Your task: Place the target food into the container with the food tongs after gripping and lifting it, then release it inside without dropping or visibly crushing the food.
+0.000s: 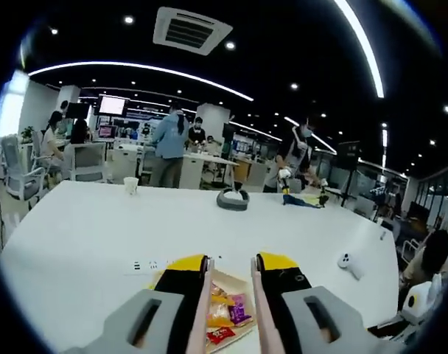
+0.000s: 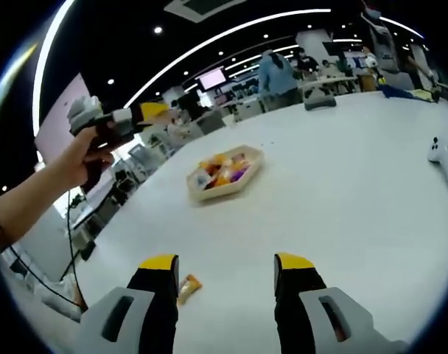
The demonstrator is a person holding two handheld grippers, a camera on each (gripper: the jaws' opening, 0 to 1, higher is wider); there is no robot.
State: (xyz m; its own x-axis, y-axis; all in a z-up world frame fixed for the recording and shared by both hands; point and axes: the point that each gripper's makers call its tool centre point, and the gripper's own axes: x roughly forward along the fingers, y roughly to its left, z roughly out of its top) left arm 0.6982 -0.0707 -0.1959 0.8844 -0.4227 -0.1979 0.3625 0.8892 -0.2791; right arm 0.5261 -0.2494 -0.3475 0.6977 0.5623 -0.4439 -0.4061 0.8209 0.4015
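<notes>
A pale hexagonal tray (image 1: 235, 280) of wrapped snacks lies on the white table just under my left gripper (image 1: 231, 262). Two pale pink tong arms (image 1: 202, 310) run along the inner faces of its jaws, standing apart over an orange packet (image 1: 219, 314) and a purple one (image 1: 239, 306). In the right gripper view the same tray (image 2: 247, 156) sits mid-table, well ahead of my right gripper (image 2: 225, 265), which is open and holds nothing. A small orange snack packet (image 2: 189, 286) lies on the table beside its left jaw. A hand holds the left gripper (image 2: 152, 112) up at the left.
A white controller (image 1: 347, 263) (image 2: 441, 158) lies on the table to the right. A grey headset (image 1: 233, 199), a paper cup (image 1: 131, 184) and a blue item (image 1: 301, 200) sit near the far edge. Behind it, people stand among desks and chairs.
</notes>
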